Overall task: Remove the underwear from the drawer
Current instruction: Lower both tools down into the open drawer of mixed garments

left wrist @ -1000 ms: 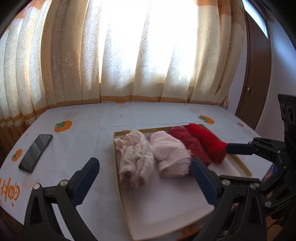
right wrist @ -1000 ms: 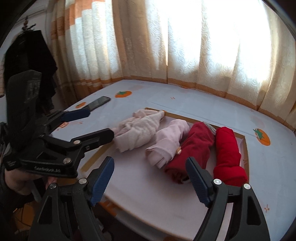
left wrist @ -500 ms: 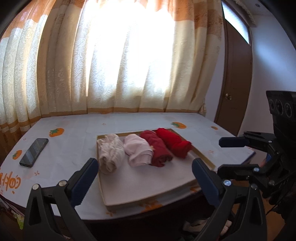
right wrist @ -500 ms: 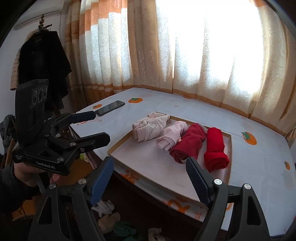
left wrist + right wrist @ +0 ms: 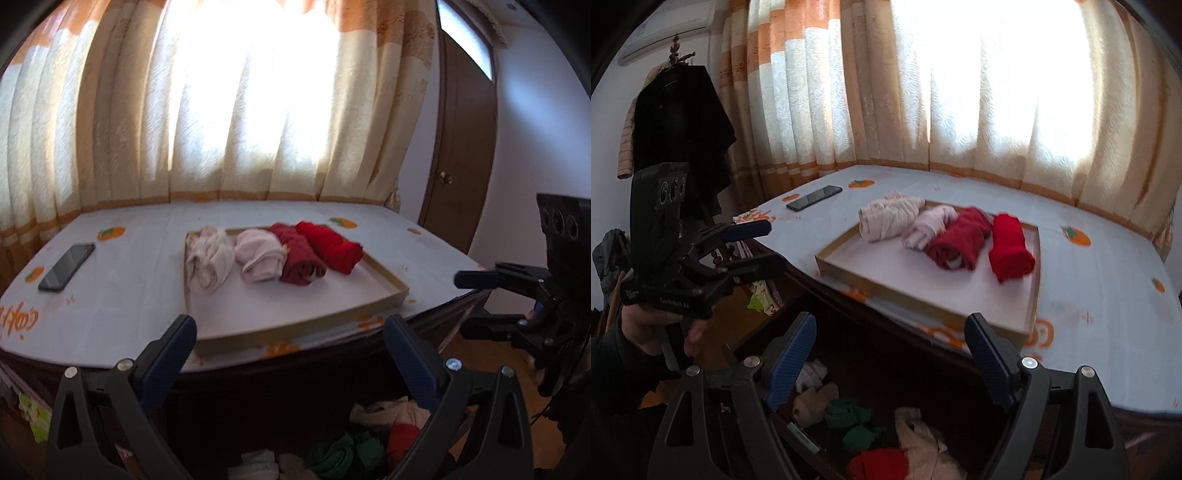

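Both tools are held back from the desk and above the open drawer below its front edge, so each camera looks down into the drawer as well as across the desktop. The left tool has its fingers spread wide with nothing between them; the right tool is likewise spread and empty. That wide opening suits a soft, bulky target: judged from here, either one is ready to drop over a bundle.

The underwear left to fetch lies loose in the drawer: a green piece, a red piece and a cream piece, jumbled and touching one another. The drawer is dim, so I cannot say for sure how many pieces are there.

On the desk sits a shallow cardboard tray holding four rolled pieces side by side along its far end: a cream roll, a pale pink roll, a dark red roll and a bright red roll. The row leaves the near part of the tray bare, likely room for more. A phone lies well apart, toward the desk's left side.
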Tool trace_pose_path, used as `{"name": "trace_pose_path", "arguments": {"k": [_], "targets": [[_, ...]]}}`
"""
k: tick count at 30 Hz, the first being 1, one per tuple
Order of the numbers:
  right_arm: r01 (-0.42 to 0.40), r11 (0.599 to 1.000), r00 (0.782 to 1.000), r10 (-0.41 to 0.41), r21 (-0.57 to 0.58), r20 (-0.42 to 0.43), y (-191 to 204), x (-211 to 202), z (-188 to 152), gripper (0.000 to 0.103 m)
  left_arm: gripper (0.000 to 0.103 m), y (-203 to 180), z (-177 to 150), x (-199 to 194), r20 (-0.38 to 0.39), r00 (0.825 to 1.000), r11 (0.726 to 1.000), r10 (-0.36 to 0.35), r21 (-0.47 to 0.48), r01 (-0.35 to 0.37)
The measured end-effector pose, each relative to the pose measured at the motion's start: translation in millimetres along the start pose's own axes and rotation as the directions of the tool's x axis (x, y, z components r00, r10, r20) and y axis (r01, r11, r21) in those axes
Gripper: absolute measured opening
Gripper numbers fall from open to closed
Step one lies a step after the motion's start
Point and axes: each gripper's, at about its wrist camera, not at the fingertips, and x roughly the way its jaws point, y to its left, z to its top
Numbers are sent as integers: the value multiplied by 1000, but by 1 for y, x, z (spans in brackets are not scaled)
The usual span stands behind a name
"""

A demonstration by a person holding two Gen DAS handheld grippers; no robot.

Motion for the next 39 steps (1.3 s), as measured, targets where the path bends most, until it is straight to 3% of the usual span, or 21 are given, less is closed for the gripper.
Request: {"name": "trace_pose_path", "arguments": {"k": [10, 18, 26, 39], "targets": [[21, 996, 998, -15, 89, -68, -28, 14, -54, 85, 102, 5, -53, 17, -96, 995, 997, 21, -67, -28], [62, 995, 984, -46, 83, -174, -36, 40, -99, 85, 102, 10, -92, 39, -205, 979, 992, 20, -117, -45], [71, 993, 962, -44, 91, -269, -45, 76, -124, 85, 102, 13, -103, 47, -238, 971, 989, 26, -136, -60], [93, 996, 918, -84, 5, -387, -44, 114, -133, 85, 102, 2, -111, 58, -283, 958, 996, 52, -56, -71]]}}
